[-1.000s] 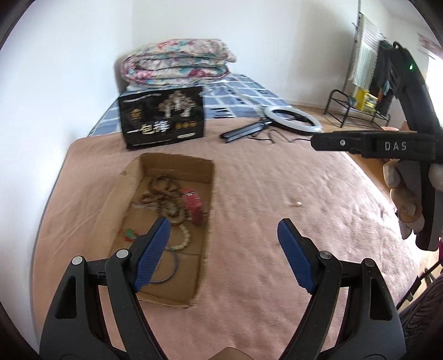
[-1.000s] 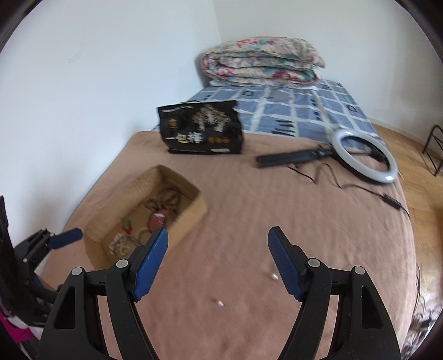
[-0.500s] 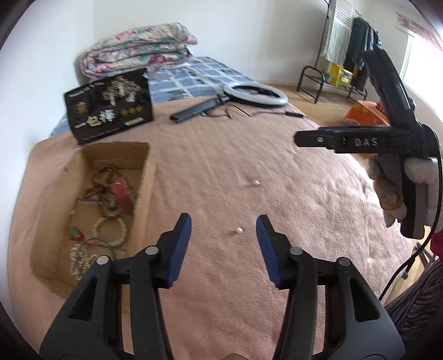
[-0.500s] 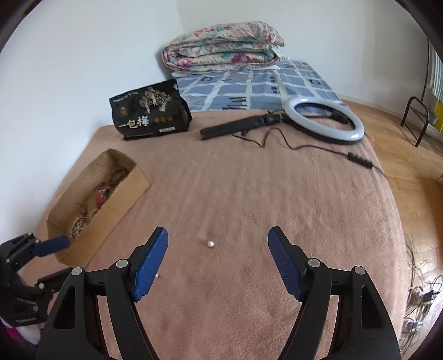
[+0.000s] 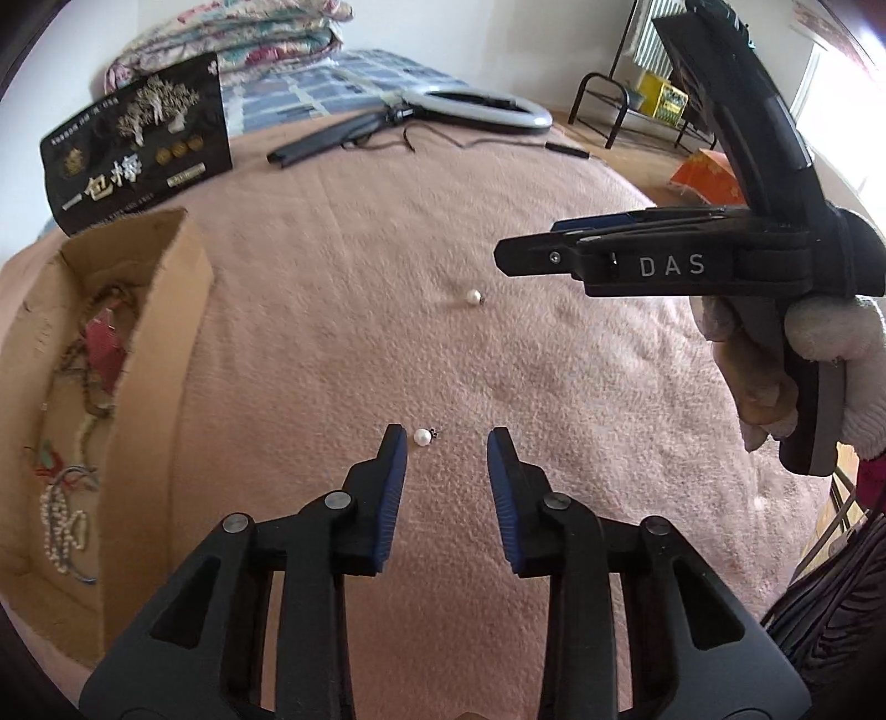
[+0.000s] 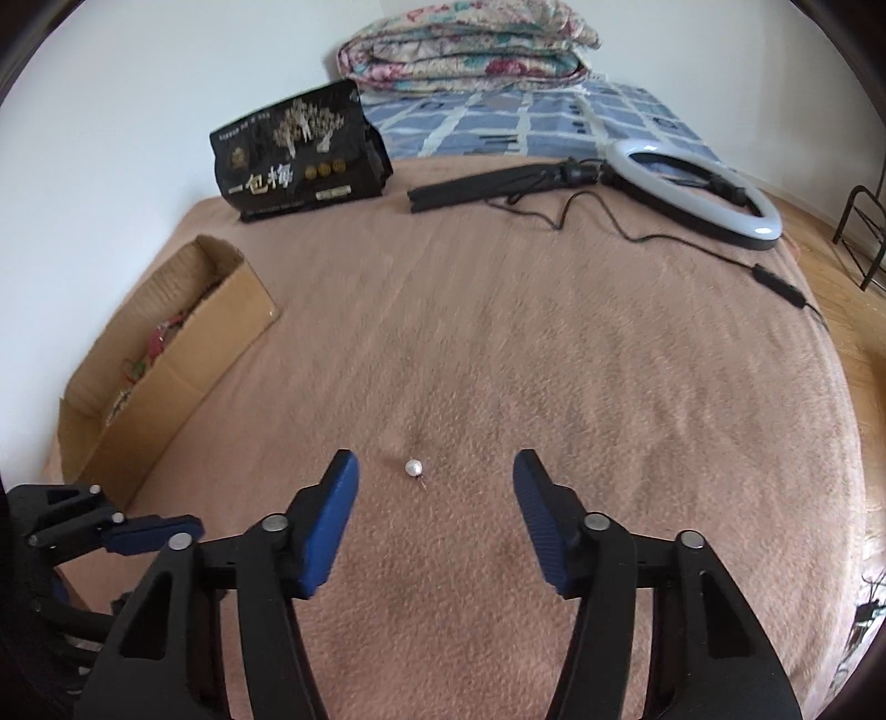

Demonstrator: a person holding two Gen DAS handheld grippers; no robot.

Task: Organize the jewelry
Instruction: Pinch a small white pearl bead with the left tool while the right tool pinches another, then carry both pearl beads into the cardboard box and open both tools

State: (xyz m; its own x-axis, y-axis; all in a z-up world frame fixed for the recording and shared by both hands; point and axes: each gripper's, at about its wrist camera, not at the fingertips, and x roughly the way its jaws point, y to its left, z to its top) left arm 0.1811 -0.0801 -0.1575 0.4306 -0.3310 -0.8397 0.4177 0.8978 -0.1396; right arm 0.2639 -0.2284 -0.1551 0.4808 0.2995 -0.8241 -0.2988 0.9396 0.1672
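Two white pearl earrings lie on the pink blanket. The near pearl (image 5: 423, 437) sits just ahead of my left gripper (image 5: 447, 443), which is partly open and empty, closer to its left finger. The far pearl (image 5: 472, 297) lies below my right gripper (image 5: 512, 257); in the right wrist view this pearl (image 6: 413, 468) lies between the open, empty right gripper's (image 6: 436, 469) fingertips. A cardboard box (image 5: 183, 310) at the left holds bead bracelets and necklaces (image 5: 61, 515).
A black printed bag (image 5: 138, 149) stands behind the box. A ring light (image 6: 698, 188) with a folded tripod (image 6: 487, 188) and cable lies at the far side. A folded quilt (image 6: 465, 50) is at the bed's head. A metal rack (image 5: 626, 105) stands on the floor.
Both grippers moved down and forward toward the pearls on the blanket. The left gripper swung right from over the box and narrowed its opening.
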